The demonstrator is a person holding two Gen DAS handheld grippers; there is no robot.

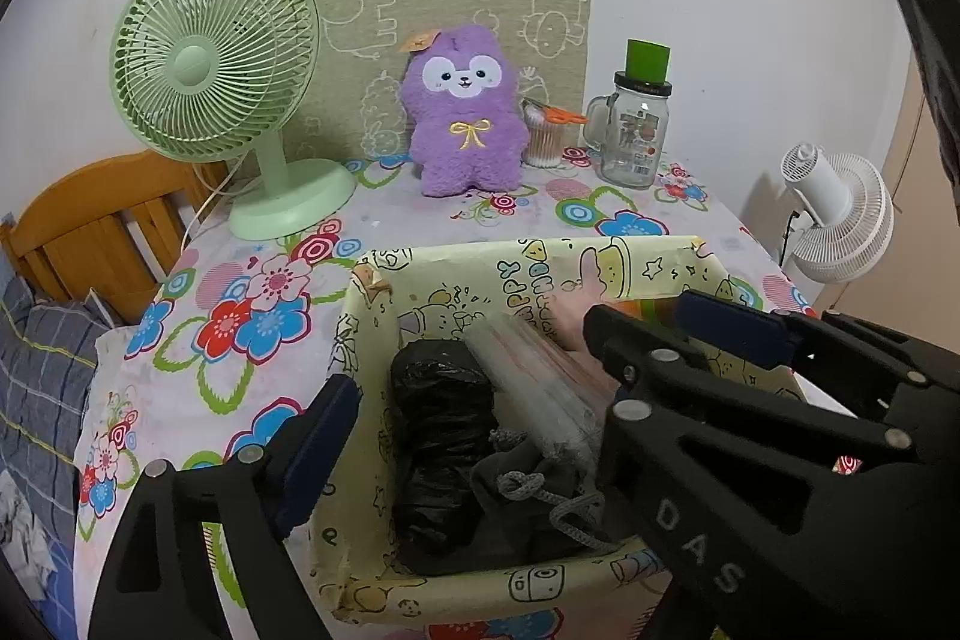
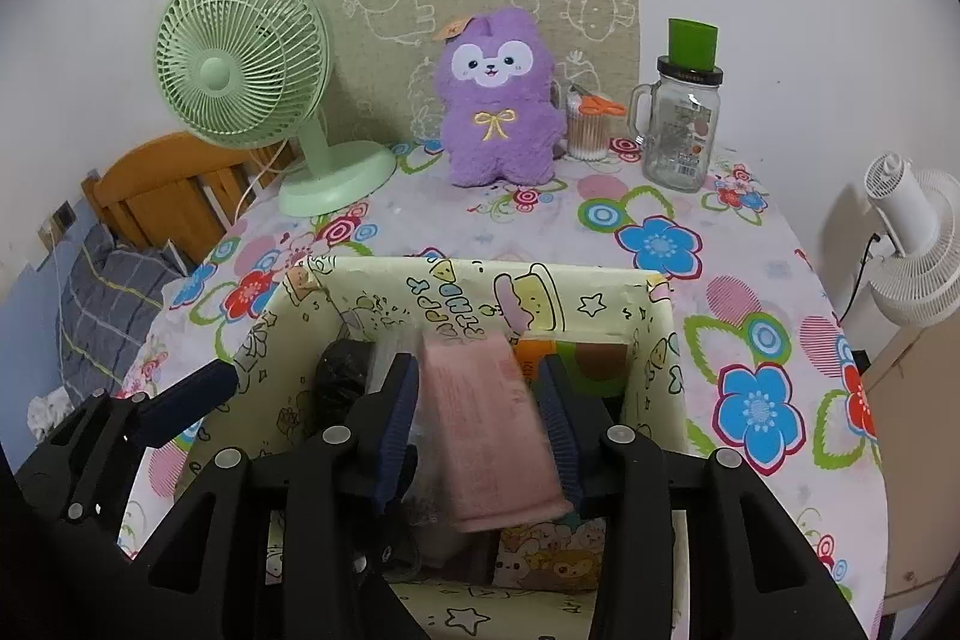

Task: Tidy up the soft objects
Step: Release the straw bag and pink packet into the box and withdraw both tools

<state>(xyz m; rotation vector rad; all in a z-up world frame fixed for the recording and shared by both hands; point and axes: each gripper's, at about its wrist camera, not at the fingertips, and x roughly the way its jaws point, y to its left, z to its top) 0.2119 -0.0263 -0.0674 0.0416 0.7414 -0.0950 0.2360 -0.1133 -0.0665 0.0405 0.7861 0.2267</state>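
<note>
Left tool (image 1: 480,388) is held spread, nothing gripped, over the box (image 1: 372,340) on the worktop (image 1: 198,382); a black bag (image 1: 438,418) lies just ahead of its left finger. Right tool (image 2: 480,436) is seen pinching a pink packet (image 2: 486,430) above the box's inside. Packet should be lowered straight between the walls, released only once seated. Purple plush toy (image 2: 498,106) sits well beyond both tools, likely to be fetched next.

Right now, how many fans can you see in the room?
2. A green desk fan stands on the flowered table at the back left, beside the purple plush toy. A white fan sits off the table's right edge. Others may be hidden.
</note>
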